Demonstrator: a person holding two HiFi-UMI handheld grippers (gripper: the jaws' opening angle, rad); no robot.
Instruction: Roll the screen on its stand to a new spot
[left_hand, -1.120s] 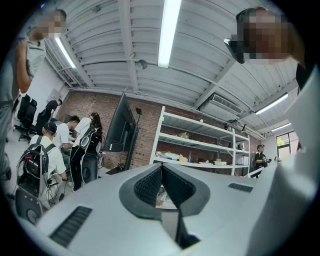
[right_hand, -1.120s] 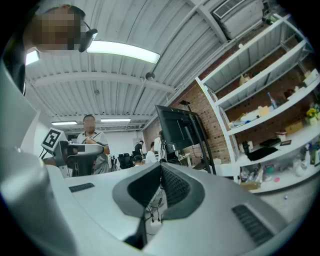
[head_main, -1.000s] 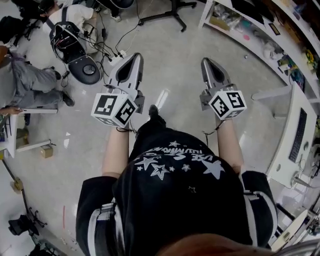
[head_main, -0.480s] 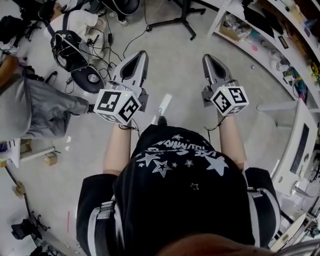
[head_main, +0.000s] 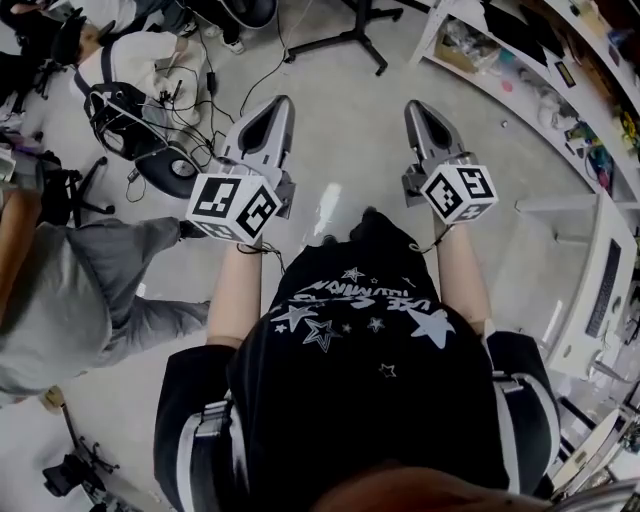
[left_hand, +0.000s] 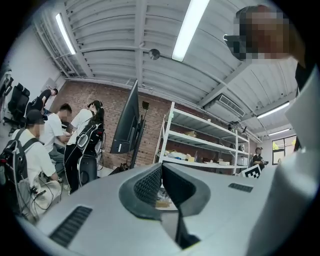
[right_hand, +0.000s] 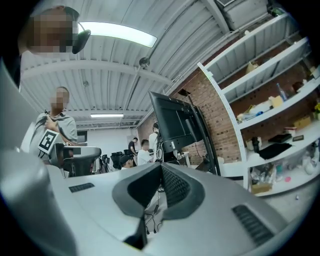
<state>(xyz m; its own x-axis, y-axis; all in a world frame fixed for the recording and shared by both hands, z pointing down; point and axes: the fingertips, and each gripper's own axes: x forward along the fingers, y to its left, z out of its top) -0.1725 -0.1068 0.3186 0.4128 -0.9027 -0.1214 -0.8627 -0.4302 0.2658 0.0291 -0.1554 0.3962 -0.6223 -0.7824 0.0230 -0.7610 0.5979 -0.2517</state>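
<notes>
In the head view, the person is holding the left gripper (head_main: 281, 103) and the right gripper (head_main: 411, 106) out side by side over the pale floor (head_main: 340, 140), both pointing away from the body. Ahead of them, at the top edge, the black legs of a stand (head_main: 340, 40) are spreading across the floor, well apart from both grippers. White shelving (head_main: 500, 75) is running along the right, and a seated person (head_main: 70, 290) is sitting at the left.

In the left gripper view, the jaws are pressing together at their tips with nothing between them. Beyond them the screen (left_hand: 128, 120) is standing upright on its stand, seen almost edge-on, in front of a brick wall (left_hand: 150, 125) and just left of the shelving. Several people (left_hand: 60, 135) are gathering at the left.

In the right gripper view, the jaws are likewise meeting at their tips and gripping nothing. The dark screen is rising above and beyond them, near the brick wall, with the shelving at the right.
</notes>
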